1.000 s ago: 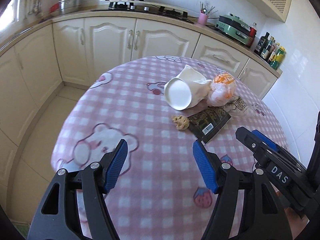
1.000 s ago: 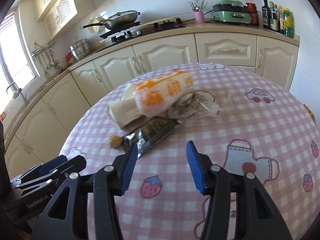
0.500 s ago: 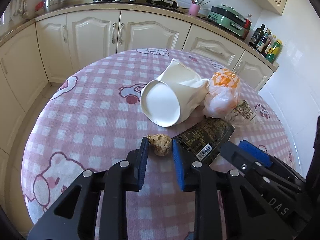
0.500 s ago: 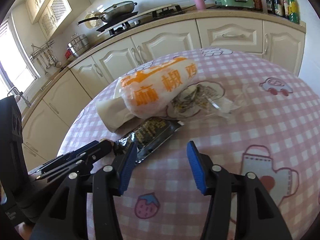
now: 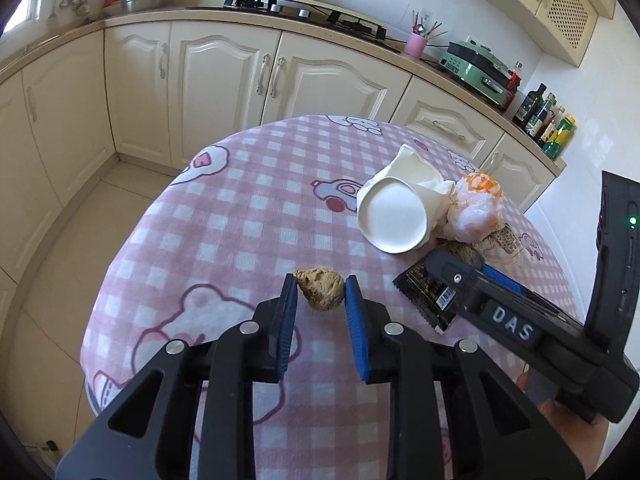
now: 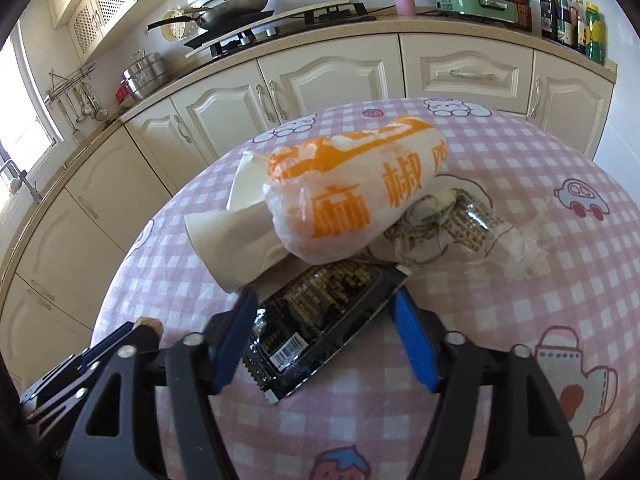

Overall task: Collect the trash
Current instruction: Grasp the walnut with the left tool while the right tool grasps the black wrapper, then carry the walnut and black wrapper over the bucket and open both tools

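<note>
The left tongs [image 5: 320, 294] pinch a brown crumpled lump [image 5: 321, 288] low over the counter [image 5: 248, 216]; it looks light and soft. The right tongs [image 6: 324, 312] stand spread around the black wrapper [image 6: 320, 320], thin and slippery, best taken across its width

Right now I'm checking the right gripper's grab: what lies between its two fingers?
The black wrapper lies between the open right gripper fingers, seen in the right wrist view.

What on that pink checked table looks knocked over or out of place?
The white paper cup lies tipped on its side with its rim crushed. The orange-printed bag leans on it, beside a crumpled clear wrapper and a black packet. A brown lump sits between the left tool's fingers.
</note>
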Motion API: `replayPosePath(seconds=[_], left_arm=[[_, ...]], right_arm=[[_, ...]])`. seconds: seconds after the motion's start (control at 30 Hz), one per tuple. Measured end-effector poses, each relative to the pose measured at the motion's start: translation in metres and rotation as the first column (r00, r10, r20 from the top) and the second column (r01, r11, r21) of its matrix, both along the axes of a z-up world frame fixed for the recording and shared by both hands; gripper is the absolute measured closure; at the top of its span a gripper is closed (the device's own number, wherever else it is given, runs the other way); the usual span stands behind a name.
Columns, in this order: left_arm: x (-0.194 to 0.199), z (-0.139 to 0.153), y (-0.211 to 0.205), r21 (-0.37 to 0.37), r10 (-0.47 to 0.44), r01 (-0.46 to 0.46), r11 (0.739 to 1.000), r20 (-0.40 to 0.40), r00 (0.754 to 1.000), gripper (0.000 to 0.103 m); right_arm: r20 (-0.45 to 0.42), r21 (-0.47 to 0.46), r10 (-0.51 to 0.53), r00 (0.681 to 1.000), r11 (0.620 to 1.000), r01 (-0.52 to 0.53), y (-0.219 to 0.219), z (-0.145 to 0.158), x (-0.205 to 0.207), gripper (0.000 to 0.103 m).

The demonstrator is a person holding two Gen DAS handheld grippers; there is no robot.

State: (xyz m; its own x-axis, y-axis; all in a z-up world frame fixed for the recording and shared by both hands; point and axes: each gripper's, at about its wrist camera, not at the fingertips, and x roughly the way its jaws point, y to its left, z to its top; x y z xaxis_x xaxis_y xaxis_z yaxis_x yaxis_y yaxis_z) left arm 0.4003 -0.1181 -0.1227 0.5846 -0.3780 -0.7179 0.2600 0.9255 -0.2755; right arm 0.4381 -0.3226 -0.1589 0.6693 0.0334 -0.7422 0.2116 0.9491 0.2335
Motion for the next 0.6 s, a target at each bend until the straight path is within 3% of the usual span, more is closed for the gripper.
replayPosePath(seconds=[0.03,0.33,0.6], left_arm=[[-0.002,0.0,0.002,0.0,0.0,0.0,1.0,0.002,1.0,0.08],[-0.025,0.017,0.033,-0.012,0.03,-0.029,0.999,0.031,0.999,0.08],[-0.056,0.033,0.073,-0.038,0.079,-0.077,0.996,0.059,0.995,0.08]], right_arm=[[0.003,0.008,0.007,1.0,1.0,-0.007,-0.001,0.0,0.0,0.068],[0.028,0.046,0.052,0.998,0.997,-0.054,0.008,0.006,-0.027,0.09],[0.098,0.046,0.15,0.984,0.987,-0.155,0.056,0.041,-0.07,0.093]])
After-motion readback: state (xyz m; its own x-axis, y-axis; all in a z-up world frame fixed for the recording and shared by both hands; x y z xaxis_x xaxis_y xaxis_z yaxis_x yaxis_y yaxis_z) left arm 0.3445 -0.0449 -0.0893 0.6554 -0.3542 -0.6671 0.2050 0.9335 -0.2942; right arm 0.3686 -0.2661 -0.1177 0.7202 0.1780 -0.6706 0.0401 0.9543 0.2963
